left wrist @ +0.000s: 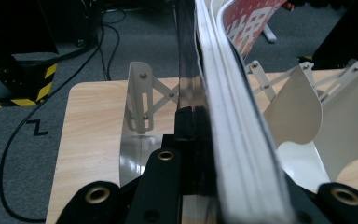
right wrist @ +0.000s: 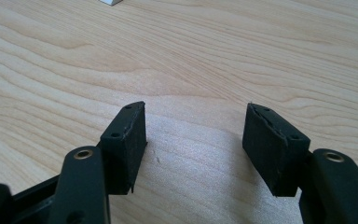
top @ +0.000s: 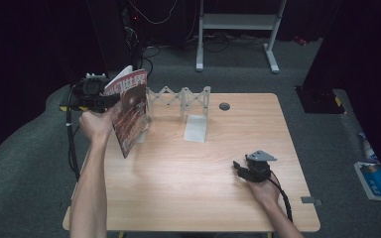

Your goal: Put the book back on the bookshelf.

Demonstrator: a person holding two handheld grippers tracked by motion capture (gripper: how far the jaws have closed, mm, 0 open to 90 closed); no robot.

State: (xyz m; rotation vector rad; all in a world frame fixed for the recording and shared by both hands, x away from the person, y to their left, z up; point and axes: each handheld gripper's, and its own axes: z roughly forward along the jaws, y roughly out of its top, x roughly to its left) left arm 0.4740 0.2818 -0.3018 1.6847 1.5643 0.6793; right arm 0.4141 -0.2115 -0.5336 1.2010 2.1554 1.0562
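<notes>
A magazine point(top: 131, 111) with a red-brown cover and white characters is held upright and slightly tilted over the table's far left. My left gripper point(top: 113, 100) is shut on its edge from the left. In the left gripper view the magazine's pages point(left wrist: 235, 121) run edge-on between the black jaws of the left gripper point(left wrist: 200, 126). Just behind it stands a white expanding book rack point(top: 183, 101) with upright dividers point(left wrist: 140, 98). My right gripper point(top: 241, 167) rests low at the table's right front. In its own view the right gripper point(right wrist: 196, 140) stands open over bare wood, holding nothing.
The wooden table point(top: 178, 183) has a grey cable port point(top: 224, 106) near its far edge. On the floor behind stand a white metal frame point(top: 238, 22) and cables. A blue and white item point(top: 377, 181) lies on the floor at the right.
</notes>
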